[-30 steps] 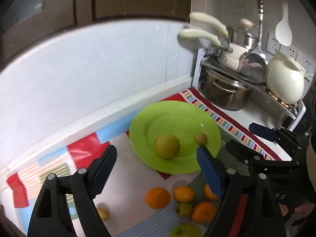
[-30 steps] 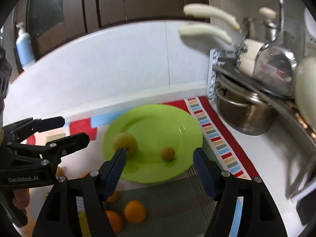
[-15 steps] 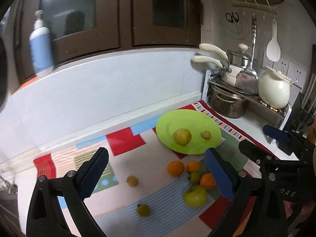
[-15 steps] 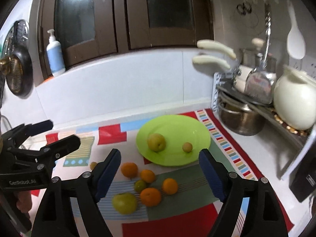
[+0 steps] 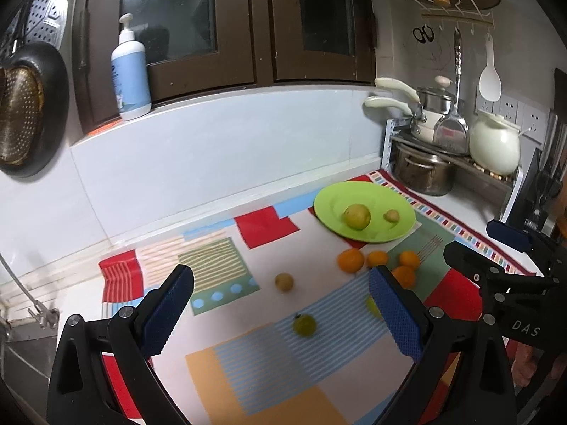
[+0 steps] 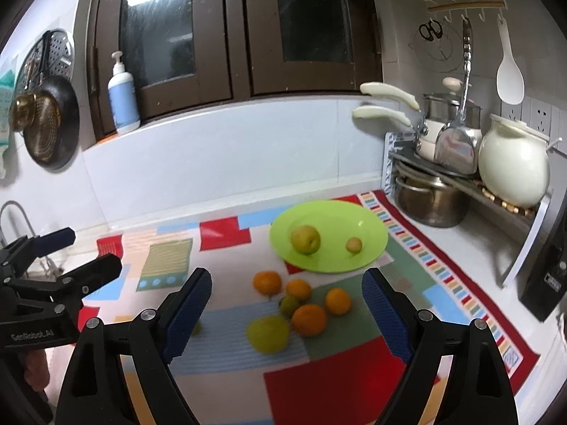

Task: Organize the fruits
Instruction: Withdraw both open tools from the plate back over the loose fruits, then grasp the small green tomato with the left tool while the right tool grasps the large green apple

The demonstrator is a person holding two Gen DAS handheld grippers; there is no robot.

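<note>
Both claws hang above the bench, angled down at the fruit, with nothing between their pads. The left claw (image 5: 280, 308) stands wide. The right claw (image 6: 287, 304) has its jaws opening, and they are already well apart.

In the left view a small tan fruit (image 5: 284, 282) and a small green fruit (image 5: 304, 325) lie on the mat (image 5: 219, 269) between the pads but beyond them, apart from each other. In the right view the cluster of oranges (image 6: 309, 319) lies in the gap ahead of the right claw, with a yellow-green apple (image 6: 268, 333) just beside it on the near side and a small green fruit (image 6: 288, 305) tucked among the oranges.

The plate (image 6: 368, 237), bright green, sits past the cluster toward the wall. It carries a yellow-green pear (image 6: 305, 239) and a small tan fruit (image 6: 353, 245), set apart.

The mat is a patchwork of red, blue, green and striped blocks. To the right of the plate a rack (image 6: 471, 180) with pots and a white jar (image 6: 514, 166) closes off that side; the tiled wall (image 6: 212, 156) runs along the back. The mat's left half lies bare, and its near part in front of the right claw has no fruit.
</note>
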